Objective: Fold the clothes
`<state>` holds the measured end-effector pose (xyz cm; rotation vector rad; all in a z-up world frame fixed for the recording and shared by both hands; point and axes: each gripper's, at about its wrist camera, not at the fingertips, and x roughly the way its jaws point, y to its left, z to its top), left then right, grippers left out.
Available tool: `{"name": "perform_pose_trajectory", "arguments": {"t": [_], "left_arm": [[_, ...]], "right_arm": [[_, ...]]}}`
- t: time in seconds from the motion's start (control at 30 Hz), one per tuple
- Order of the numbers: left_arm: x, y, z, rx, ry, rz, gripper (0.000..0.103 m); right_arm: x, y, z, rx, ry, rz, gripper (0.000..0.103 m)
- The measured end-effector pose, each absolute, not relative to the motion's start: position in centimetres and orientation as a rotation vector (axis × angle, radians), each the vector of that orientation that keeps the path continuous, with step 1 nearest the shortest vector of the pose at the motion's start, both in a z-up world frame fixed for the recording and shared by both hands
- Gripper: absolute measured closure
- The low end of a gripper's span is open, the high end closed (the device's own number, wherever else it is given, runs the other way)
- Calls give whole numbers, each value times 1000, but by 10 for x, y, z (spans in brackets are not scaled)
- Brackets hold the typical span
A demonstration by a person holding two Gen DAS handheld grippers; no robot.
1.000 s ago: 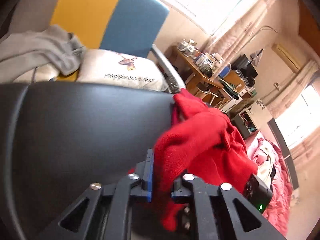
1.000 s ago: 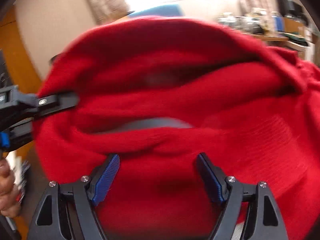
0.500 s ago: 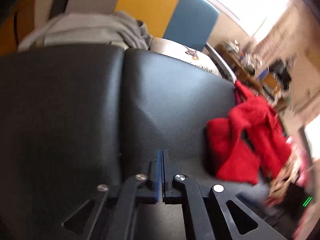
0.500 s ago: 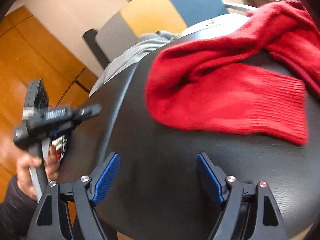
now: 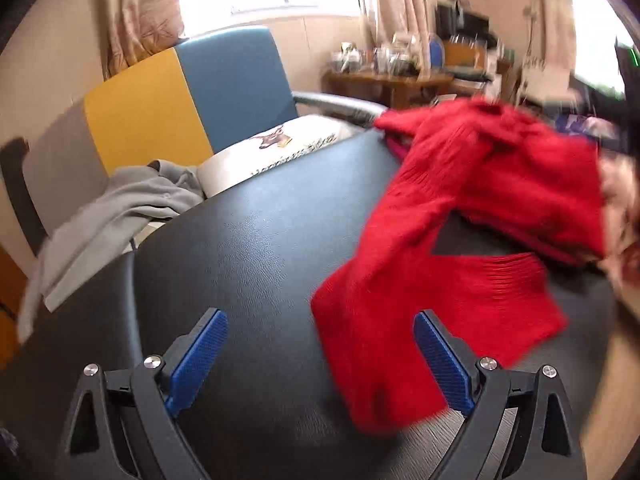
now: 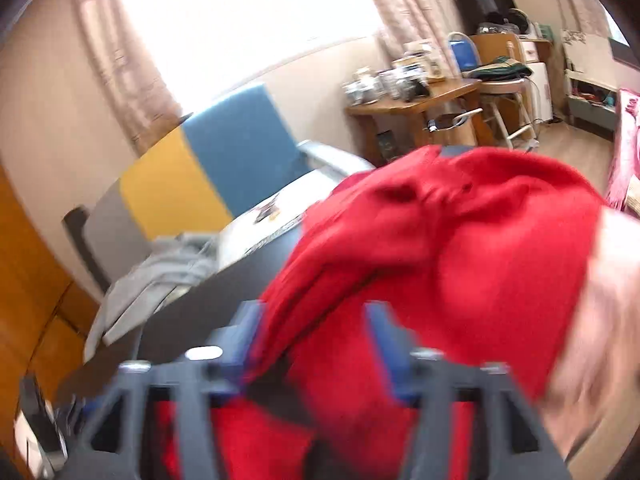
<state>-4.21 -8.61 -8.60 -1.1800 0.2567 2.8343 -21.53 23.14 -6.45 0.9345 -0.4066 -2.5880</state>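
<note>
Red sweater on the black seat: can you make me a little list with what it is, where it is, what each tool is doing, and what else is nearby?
item: red sweater, crumpled
where: black seat
left tool: jaws opening, pads not pressing the sweater
right tool: jaws closing around red fabric, blurry
nearby: grey garment, white cushion

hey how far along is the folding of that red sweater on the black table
Early. Done: nothing looks folded; the red knitted sweater lies rumpled and doubled over on the round black leather-look table. In hand: the right gripper is closing with red knit between its jaws, while the left gripper is opening, empty. Left: spreading and folding the sweater; the grey garment on the chair looks untouched.
</note>
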Motion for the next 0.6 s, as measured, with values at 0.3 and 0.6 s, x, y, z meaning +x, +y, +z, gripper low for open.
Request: {"name": "perform_pose_trajectory", "arguments": {"t": [0.3, 0.6], "left_arm": [[-105, -93, -125, -1341, -77, 2673, 16], [-79, -124, -121, -1243, -679, 2547, 82]], "right_arm": [[-353, 228, -98, 1094, -295, -2737, 63], [-359, 208, -119, 1194, -258, -2512, 95]]}}
